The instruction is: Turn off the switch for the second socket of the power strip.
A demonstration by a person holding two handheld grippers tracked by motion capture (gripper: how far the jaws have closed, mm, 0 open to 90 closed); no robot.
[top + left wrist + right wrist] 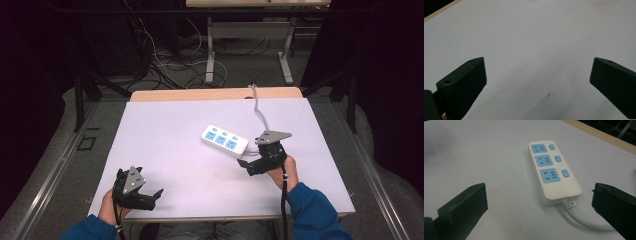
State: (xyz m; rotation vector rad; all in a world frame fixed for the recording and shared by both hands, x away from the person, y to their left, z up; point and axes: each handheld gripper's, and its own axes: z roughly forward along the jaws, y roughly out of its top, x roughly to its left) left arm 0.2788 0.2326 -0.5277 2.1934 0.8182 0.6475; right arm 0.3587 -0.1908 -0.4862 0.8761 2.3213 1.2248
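Note:
A white power strip [224,140] with three blue sockets lies a little right of the table's middle. Its grey cable [259,111] runs from its right end toward the far edge. My right gripper [248,159] hovers just in front of the strip's cable end, open and holding nothing. In the right gripper view the power strip [554,172] lies ahead between the spread jaws of the right gripper [539,187], its cable [579,221] curving toward the right jaw. My left gripper [150,187] rests near the front left edge, open. In the left gripper view, the left gripper [537,62] faces bare white surface.
A white sheet [165,130] covers the table, with a wooden strip [200,94] showing along the far edge. Beyond it stand another table's legs [210,55] and loose cables on the floor [165,65]. A small brown mark [548,94] dots the sheet near the left gripper.

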